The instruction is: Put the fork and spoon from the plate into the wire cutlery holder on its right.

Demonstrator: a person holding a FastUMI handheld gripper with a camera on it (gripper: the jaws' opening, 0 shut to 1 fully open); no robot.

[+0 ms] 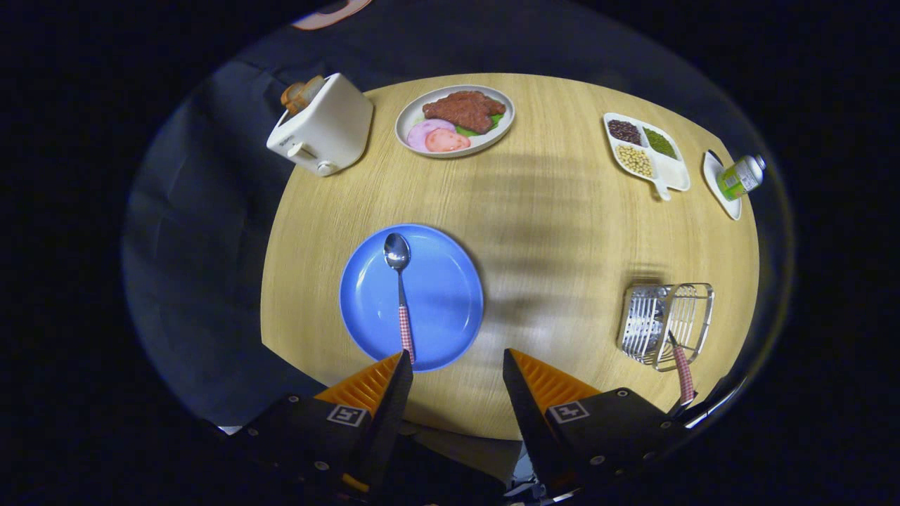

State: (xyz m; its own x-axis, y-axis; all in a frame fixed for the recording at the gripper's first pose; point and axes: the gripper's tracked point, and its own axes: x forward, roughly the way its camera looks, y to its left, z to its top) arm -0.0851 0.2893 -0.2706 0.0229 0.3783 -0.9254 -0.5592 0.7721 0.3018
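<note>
A metal spoon [401, 292] with a red checked handle lies on the blue plate [443, 295], bowl pointing away, handle end reaching the tip of my left finger. To the plate's right stands the wire cutlery holder [664, 323], and a red checked handle [683, 376] sticks out of it, most likely the fork's. My gripper [455, 357] is open and holds nothing; it hovers above the table's near edge, with the plate just ahead of the left finger.
On the round wooden table [555, 232] stand a white toaster [322, 126] with bread at the far left, a plate of meat [455, 119] at the back, a divided dish of beans [647, 151] and a green bottle on a small dish [731, 179] at the far right.
</note>
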